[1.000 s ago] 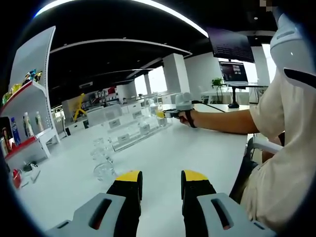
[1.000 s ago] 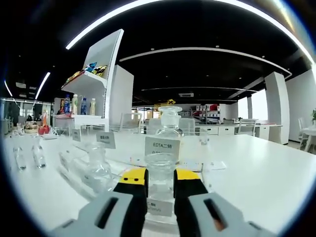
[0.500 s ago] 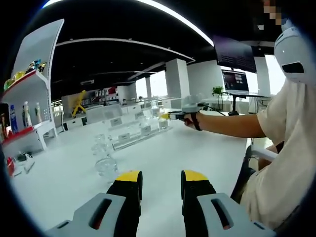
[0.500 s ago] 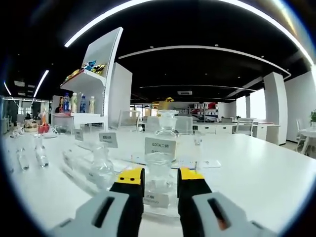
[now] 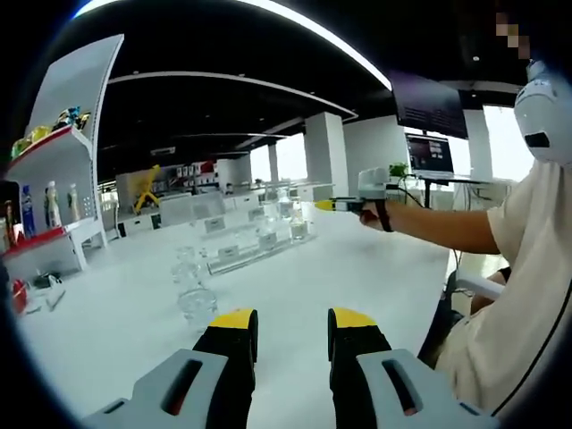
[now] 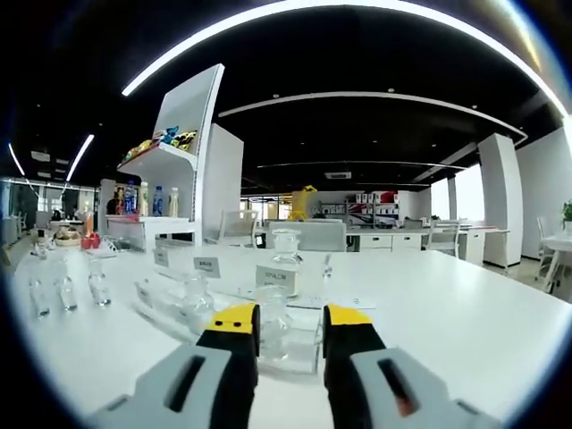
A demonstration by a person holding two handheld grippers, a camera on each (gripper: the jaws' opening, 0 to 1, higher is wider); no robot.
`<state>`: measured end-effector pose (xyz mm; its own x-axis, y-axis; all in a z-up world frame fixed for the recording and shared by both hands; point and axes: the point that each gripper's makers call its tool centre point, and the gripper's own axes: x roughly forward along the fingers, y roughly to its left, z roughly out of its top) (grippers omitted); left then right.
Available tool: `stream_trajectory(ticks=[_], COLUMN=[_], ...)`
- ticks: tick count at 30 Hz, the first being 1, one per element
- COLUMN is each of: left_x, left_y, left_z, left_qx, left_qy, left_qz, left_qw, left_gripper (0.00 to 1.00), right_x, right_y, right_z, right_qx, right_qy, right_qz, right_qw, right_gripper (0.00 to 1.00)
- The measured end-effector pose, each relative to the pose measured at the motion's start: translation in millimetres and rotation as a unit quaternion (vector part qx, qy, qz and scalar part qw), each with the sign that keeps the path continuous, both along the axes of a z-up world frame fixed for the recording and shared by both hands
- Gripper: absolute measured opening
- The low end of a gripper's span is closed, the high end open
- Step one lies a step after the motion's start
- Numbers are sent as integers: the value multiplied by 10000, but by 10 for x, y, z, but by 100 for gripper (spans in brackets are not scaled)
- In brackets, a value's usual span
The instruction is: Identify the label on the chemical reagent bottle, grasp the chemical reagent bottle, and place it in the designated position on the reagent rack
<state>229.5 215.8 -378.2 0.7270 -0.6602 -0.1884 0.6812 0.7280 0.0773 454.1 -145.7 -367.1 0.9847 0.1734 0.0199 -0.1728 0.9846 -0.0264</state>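
A small clear glass reagent bottle (image 6: 272,322) stands in the clear acrylic rack (image 6: 302,356), just beyond my right gripper (image 6: 290,315). That gripper is open and apart from the bottle. Behind it stands a taller stoppered bottle (image 6: 286,255) with a white EDTA label (image 6: 277,280). A rounder flask (image 6: 197,306) sits in the rack to the left. In the left gripper view the rack (image 5: 255,243) runs across the white table, and the right gripper (image 5: 344,205) hovers just right of it in a person's hand. My left gripper (image 5: 292,320) is open and holds nothing, low over the table. Two clear bottles (image 5: 191,284) stand ahead of it.
A white shelf unit (image 5: 55,192) with coloured drink bottles stands at the left. Small glass vials (image 6: 64,288) stand on the table's left part. A person in a cream shirt (image 5: 518,295) sits at the right, arm stretched over the table. White table (image 5: 357,277) lies open between grippers and rack.
The right gripper has let go of the small bottle and drawn back from the rack; the bottle stays in the rack. The left gripper stays put.
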Motion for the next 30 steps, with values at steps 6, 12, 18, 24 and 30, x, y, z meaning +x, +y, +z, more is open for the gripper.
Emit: stream_trajectory(ticks=[6,12,18,24,30], left_x=[-75,-157,-227,-341,-394], left_y=[21,8,-8,-79,-97], left_z=[67,161,183,262,335], left_qx=[34,53,39,98,83], left_qy=[-62,-190,-256,-377,-464], left_qz=[57,67,66,-35,-51], left_qw=[10000,9998,9996,9992,9989], left_gripper=[31,31,31,31,31], right_x=[-225,-456,-687,-911,-1164], right_y=[-5,-88,-206,-273,-288], right_z=[19,90,126,176,319], right_qx=[83,102,-27,-65,18], right_qy=[-21,-104,-187,-229,-251], right_qz=[42,11,0,7,85], right_qw=[10000,9999,9998,9997,9996], right_gripper=[29,29,29,29,31])
